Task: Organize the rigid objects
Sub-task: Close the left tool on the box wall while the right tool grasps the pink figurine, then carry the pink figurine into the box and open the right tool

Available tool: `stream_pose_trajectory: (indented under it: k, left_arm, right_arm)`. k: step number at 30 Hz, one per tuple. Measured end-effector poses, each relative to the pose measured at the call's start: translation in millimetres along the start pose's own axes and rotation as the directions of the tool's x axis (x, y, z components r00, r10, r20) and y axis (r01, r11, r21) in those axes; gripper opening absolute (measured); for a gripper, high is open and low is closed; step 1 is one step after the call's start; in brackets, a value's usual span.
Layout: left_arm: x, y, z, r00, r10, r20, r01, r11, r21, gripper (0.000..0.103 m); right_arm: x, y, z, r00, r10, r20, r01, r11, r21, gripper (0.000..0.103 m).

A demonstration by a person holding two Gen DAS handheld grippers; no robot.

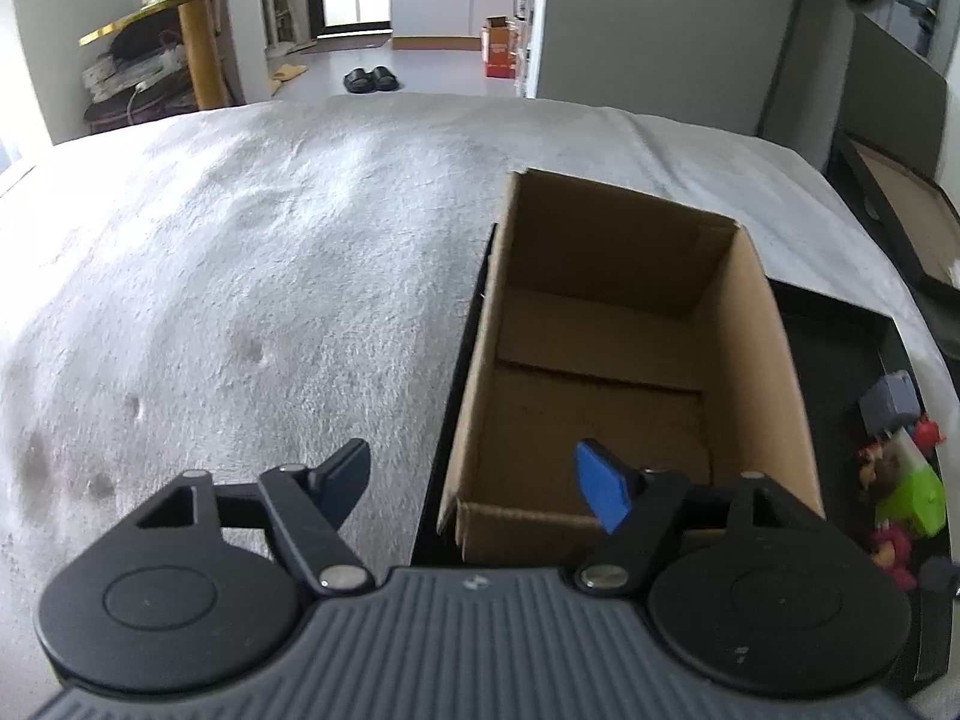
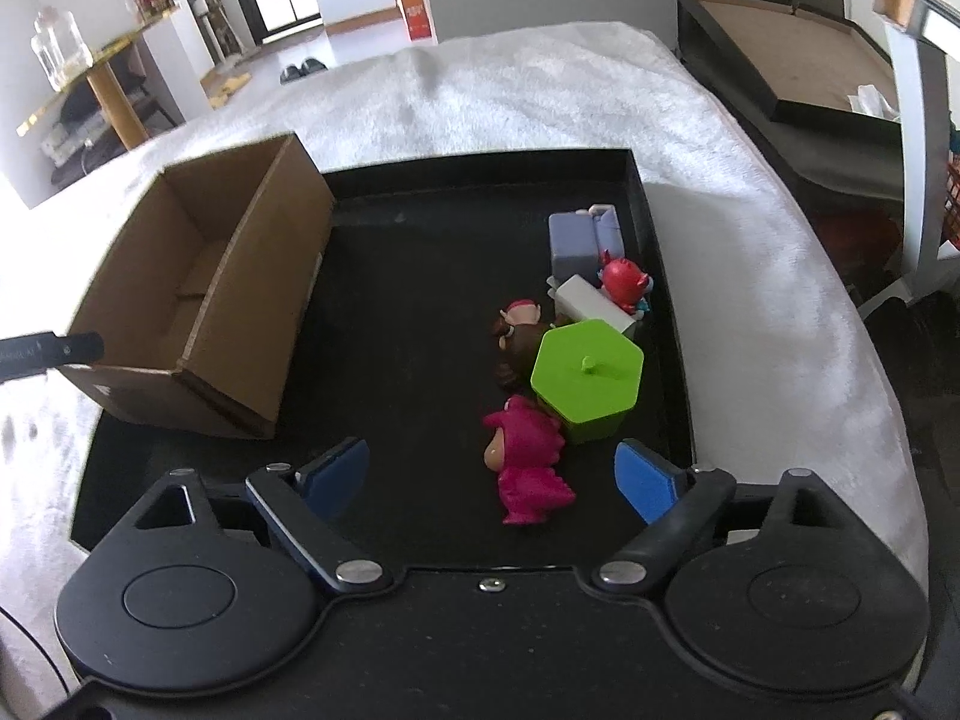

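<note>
Jaws of the right gripper [image 2: 489, 483] stand wide apart with nothing between them, above the near part of a black tray [image 2: 420, 312]. Just beyond its fingertips lies a pink figure [image 2: 531, 465] on its back, long axis running near to far, head toward the far end. Touching it on the far right is a green hexagonal box [image 2: 588, 381] with a small knob on its lid, upright. Left of the green box a brown-haired doll [image 2: 519, 345] is half hidden behind it; its pose is hard to make out. Past these sit a white block [image 2: 585, 297], a red figure [image 2: 624, 282] and a lilac block [image 2: 579, 240], all crowded against the tray's right wall.

A carton [image 2: 198, 300], open-topped, sits on the tray's left side, long axis near to far, nothing showing inside. A small pale mark on its near face is too blurred to read.

The left gripper [image 1: 471, 486] hangs over the carton's near left corner, jaws wide and holding nothing; its right pad is over the carton, its left over a white blanket [image 1: 240, 252] under the tray. In its view the toys are cut off at the right edge.

Farther off on the floor are black slippers [image 1: 371, 79] and an orange box [image 1: 501, 51] whose print cannot be read.
</note>
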State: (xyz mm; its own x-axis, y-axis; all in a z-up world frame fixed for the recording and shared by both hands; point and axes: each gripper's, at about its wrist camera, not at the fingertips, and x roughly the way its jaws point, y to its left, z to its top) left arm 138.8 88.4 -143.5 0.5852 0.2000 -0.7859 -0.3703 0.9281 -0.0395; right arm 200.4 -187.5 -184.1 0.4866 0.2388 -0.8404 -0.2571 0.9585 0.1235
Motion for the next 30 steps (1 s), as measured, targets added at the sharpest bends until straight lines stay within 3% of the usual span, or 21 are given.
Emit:
stream_pose_trajectory:
  k: [4, 13, 20, 22, 25, 30]
  left_arm:
    - [8, -1, 4, 1.0, 0.009, 0.019, -0.009, 1.0, -0.012, 0.068]
    - [27, -4, 3, 1.0, 0.023, -0.014, -0.023, 1.0, -0.014, 0.063]
    - [31, -4, 0, 0.999, 0.035, -0.035, -0.035, 0.999, -0.014, 0.047]
    - [32, -6, 0, 0.999, 0.034, -0.034, -0.034, 0.999, -0.005, 0.04]
    - [32, -4, 0, 1.0, 0.025, -0.019, -0.025, 0.999, -0.029, 0.012]
    - [28, -4, -4, 1.0, -0.001, -0.008, 0.001, 1.0, -0.023, 0.011]
  right_arm:
    - [11, 3, -1, 0.999, -0.045, 0.002, 0.045, 0.999, -0.018, 0.085]
    - [42, 20, -6, 0.991, -0.137, -0.004, 0.135, 0.983, -0.127, 0.081]
    - [55, 39, -13, 0.984, -0.177, 0.003, 0.173, 0.96, -0.218, 0.081]
    - [58, 43, -16, 0.984, -0.178, -0.006, 0.172, 0.959, -0.227, 0.074]
    - [61, 43, -21, 0.985, -0.169, -0.042, 0.154, 0.96, -0.236, 0.043]
    - [50, 43, -23, 0.993, -0.113, -0.033, 0.103, 0.969, -0.224, 0.039]
